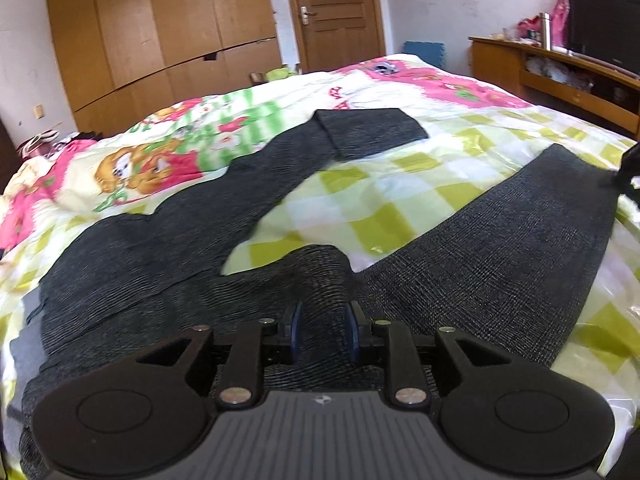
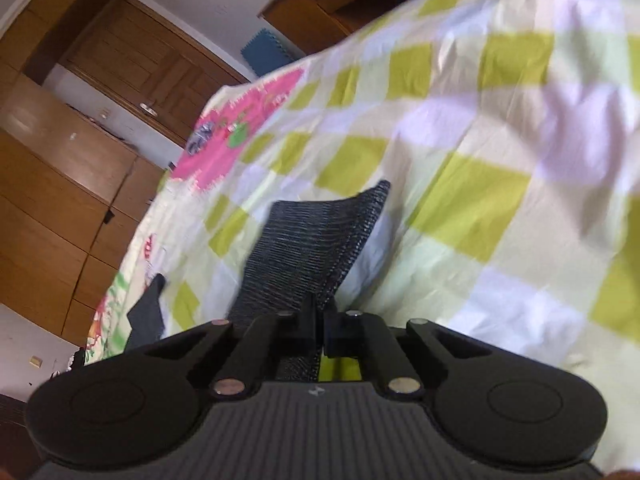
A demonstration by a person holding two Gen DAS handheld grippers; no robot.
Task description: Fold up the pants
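Observation:
Dark grey pants [image 1: 500, 248] lie spread on the bed with the legs splayed apart toward the far side. The far leg's end [image 1: 368, 132] is folded back on itself. My left gripper [image 1: 325, 332] sits at the crotch, and a raised hump of fabric fills the gap between its blue pads [image 1: 297, 332]. My right gripper [image 2: 320, 326] is shut on the hem end of the near leg [image 2: 316, 240], which lifts off the cover. In the left wrist view the right gripper [image 1: 626, 172] shows as a black shape at that leg's end.
The bed carries a green-checked cover [image 1: 400, 184] with pink cartoon prints. A wooden wardrobe [image 1: 160, 20] and door [image 1: 336, 12] stand beyond it. To the right is a low wooden cabinet [image 1: 560, 76] with a television [image 1: 604, 28]. Clothes are heaped at the bed's left edge [image 1: 48, 144].

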